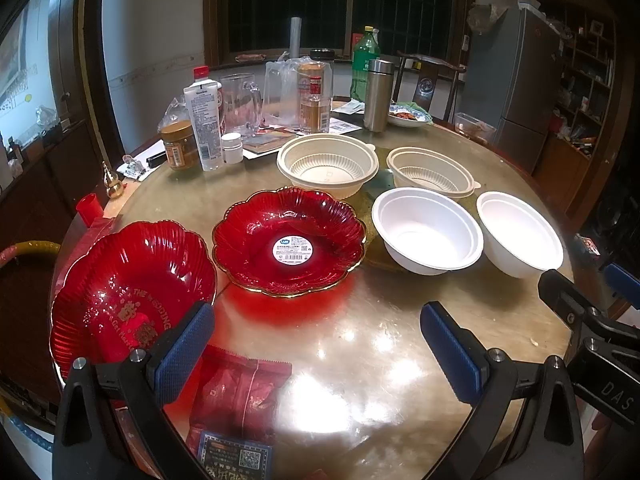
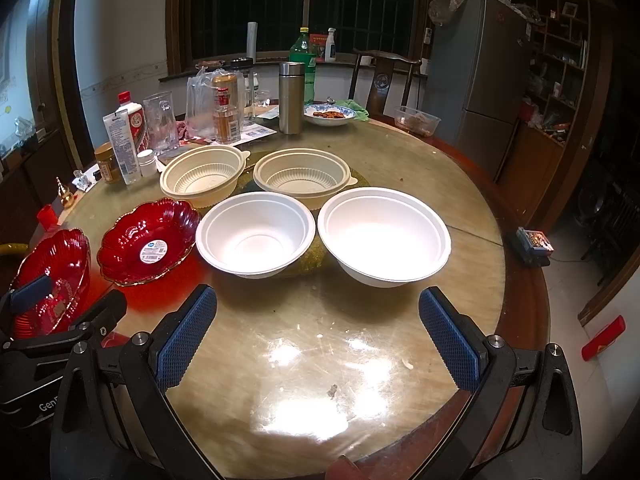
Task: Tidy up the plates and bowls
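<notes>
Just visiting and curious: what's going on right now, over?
Left gripper open, right gripper open, both empty. Red plates, white bowls, beige bowls unstacked. Nothing blocking them.

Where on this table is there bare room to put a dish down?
The near table is bare, between the right gripper and the white bowls. The right edge beyond the right white bowl is free too. The far left is crowded with bottles; red plates fill the left.

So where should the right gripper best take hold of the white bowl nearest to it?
Probably the near rim of the white bowl, approached from the front and above. The bowl is upright and empty, its thin lip faces the right gripper, so one open jaw can go inside and one outside.
</notes>
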A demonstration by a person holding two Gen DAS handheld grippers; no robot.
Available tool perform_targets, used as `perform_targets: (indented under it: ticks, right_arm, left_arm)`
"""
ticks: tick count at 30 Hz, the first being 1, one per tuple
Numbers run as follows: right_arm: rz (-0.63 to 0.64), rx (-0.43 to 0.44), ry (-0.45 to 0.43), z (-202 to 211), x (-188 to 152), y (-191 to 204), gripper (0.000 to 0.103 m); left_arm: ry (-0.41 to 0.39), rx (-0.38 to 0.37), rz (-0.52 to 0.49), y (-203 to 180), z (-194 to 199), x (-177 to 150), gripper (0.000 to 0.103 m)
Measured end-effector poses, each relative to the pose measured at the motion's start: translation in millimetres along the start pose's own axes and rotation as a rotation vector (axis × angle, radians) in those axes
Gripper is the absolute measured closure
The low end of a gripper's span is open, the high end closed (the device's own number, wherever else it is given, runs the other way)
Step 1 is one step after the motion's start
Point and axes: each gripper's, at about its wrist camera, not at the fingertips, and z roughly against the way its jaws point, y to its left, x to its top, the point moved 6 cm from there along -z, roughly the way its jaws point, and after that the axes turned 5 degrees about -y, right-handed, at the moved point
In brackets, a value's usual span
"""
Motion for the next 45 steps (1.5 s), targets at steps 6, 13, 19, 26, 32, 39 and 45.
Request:
perform_targets:
  ticks: [6, 13, 19, 26, 32, 39, 45]
  right_arm:
    - [0.000, -0.002, 0.001, 0, 0, 0, 0.000]
    - [-0.001, 0.000, 0.004, 0, 0, 0, 0.000]
    - [-0.002, -0.001, 0.004, 1, 0, 0, 0.000]
    - [-0.011, 0.018, 0.004, 3, -1, 1, 0.000]
    - [-0.116, 0.247, 0.033, 6, -6, 13, 0.001]
    - [-0.234, 0.579, 0.193, -14, -20, 70, 0.001]
    - [-0.298, 0.781, 0.359, -34, -29, 141, 0.001]
  left_arm:
    - [0.001, 0.000, 0.000, 0, 0, -1, 0.000]
    - [0.003, 0.003, -0.001, 1, 0, -2, 0.000]
    - [0.005, 0.000, -0.002, 0, -1, -1, 0.000]
    - [0.011, -0.009, 0.007, 3, 1, -2, 0.000]
    - [-0.059, -0.047, 0.070, 49, 37, -3, 0.000]
    - [-0.104, 0.124, 0.301, 177, 62, -17, 0.000]
    - [-0.025, 0.216, 0.503, 257, 48, -47, 0.001]
